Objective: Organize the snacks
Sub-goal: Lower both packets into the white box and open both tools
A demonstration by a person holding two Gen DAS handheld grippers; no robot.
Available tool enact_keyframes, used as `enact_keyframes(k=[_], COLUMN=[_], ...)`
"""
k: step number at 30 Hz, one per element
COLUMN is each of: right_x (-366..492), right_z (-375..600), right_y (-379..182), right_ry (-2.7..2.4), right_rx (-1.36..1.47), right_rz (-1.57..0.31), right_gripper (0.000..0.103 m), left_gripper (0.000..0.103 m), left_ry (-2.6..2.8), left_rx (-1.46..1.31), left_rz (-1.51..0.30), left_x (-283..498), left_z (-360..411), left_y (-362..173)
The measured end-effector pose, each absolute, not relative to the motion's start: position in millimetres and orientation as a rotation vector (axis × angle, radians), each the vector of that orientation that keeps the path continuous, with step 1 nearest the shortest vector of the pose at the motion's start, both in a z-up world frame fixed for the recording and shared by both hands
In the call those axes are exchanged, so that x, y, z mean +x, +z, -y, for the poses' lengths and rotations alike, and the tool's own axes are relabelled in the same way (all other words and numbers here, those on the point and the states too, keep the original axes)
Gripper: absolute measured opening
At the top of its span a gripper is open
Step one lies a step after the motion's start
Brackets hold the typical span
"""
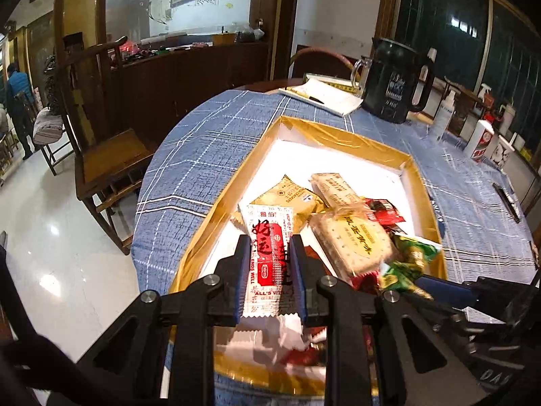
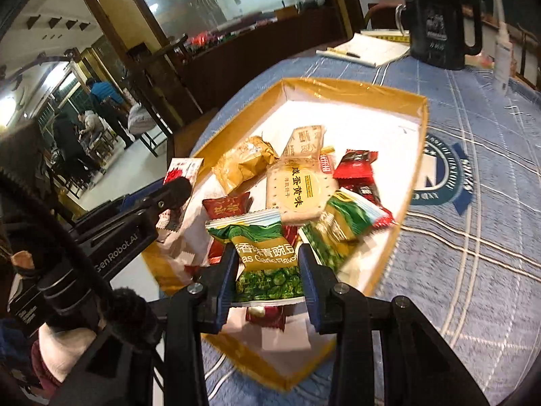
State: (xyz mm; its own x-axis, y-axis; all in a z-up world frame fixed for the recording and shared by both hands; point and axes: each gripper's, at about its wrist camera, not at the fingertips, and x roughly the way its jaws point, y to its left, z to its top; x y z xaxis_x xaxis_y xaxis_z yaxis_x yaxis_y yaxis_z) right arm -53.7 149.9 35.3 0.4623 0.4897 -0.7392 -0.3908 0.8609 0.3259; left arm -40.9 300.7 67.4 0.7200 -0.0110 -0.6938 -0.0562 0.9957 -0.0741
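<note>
The left gripper pinches a white-and-red snack packet upright between its jaws, while the right gripper clamps a green pea packet. Both hang over the gold-rimmed box, where more snacks lie piled.

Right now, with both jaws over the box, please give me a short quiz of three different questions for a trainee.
1. True or false: the left gripper is shut on the white and red flat snack packet.
2. What does the right gripper hold? A) the square pale cracker pack B) the green pea snack bag C) the black plastic jug
3. Fill in: the snacks lie in a shallow ____-rimmed cardboard box with a white floor.

Key: 1 true; 2 B; 3 gold.
</note>
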Motion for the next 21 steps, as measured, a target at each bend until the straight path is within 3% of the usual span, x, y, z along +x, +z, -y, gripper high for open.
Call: enact_keyframes(k=[17, 19, 21], right_x=[-16.1, -19.6, -29.1], right_z=[-159.7, -160.2, -158.9], right_y=[31.7, 34.8, 41.8], right_ry=[0.432, 0.444, 0.462], right_rx=[0.016, 0.026, 0.037], right_rz=[-0.889, -0.864, -0.837], right_gripper=[0.037, 0.04, 0.045], left_gripper=[0.027, 0.029, 0.037], left_ry=[0.067, 0.063, 0.061], left_rx=[-0.082, -0.085, -0.097], left_rz=[-0.841, -0.827, -0.804], left_x=[-3.9, -7.7, -13.3], left_z=[-310.0, -309.2, -309.6], left_y=[39.2, 42.0, 48.4])
